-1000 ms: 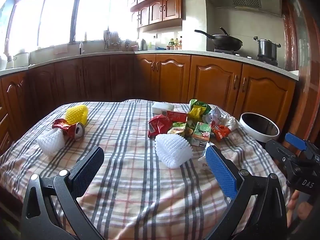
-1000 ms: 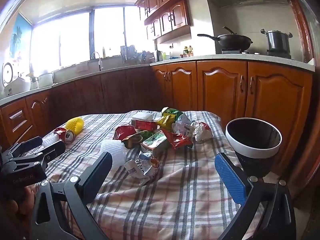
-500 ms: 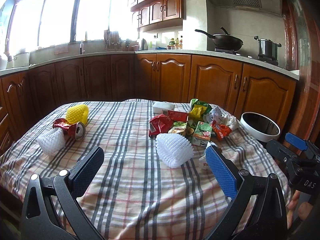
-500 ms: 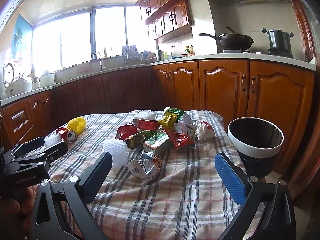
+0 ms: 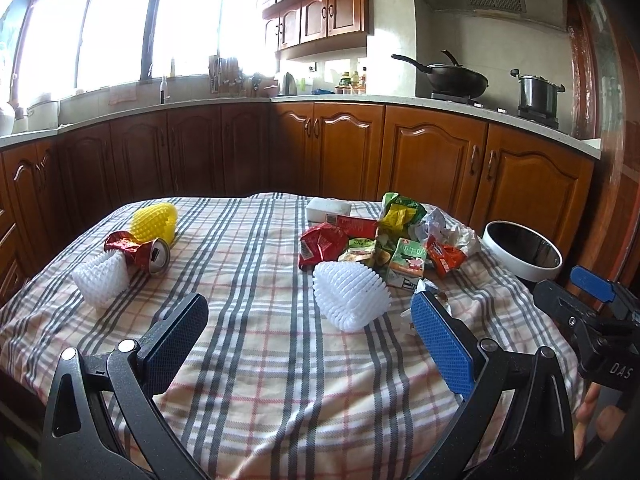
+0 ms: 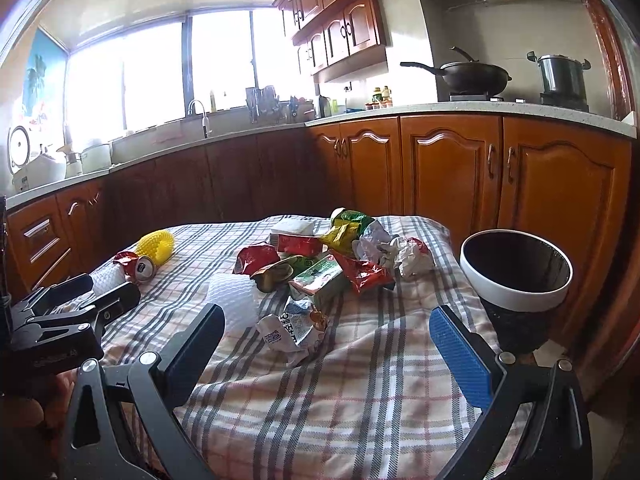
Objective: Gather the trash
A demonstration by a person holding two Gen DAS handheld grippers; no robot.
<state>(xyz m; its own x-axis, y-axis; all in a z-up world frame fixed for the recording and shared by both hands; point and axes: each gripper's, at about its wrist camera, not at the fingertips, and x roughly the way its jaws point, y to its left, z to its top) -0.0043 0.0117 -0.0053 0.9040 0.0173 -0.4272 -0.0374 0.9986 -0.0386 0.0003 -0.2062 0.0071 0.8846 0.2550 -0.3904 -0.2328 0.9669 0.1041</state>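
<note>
Trash lies scattered on a plaid-covered table (image 5: 260, 360). A white foam net (image 5: 350, 300) sits just ahead of my open left gripper (image 5: 308, 328). Behind it is a heap of wrappers and a green carton (image 5: 408, 266). At the left lie a crushed red can (image 5: 148, 254), a yellow foam net (image 5: 154, 222) and another white foam net (image 5: 102, 282). My right gripper (image 6: 324, 338) is open over the table, with a crumpled white wrapper (image 6: 292, 330) between and beyond its fingers. A white-rimmed bin (image 6: 516, 276) stands off the table's right side.
Wooden cabinets (image 5: 432, 160) and a counter run behind the table. A wok (image 5: 452, 76) and a pot (image 5: 536, 90) sit on the stove. The other gripper's body shows at the right edge of the left wrist view and at the left edge of the right wrist view.
Both views have crept slightly; the trash sits a little nearer in the right wrist view. Both grippers stay open and nothing on the table has moved.
</note>
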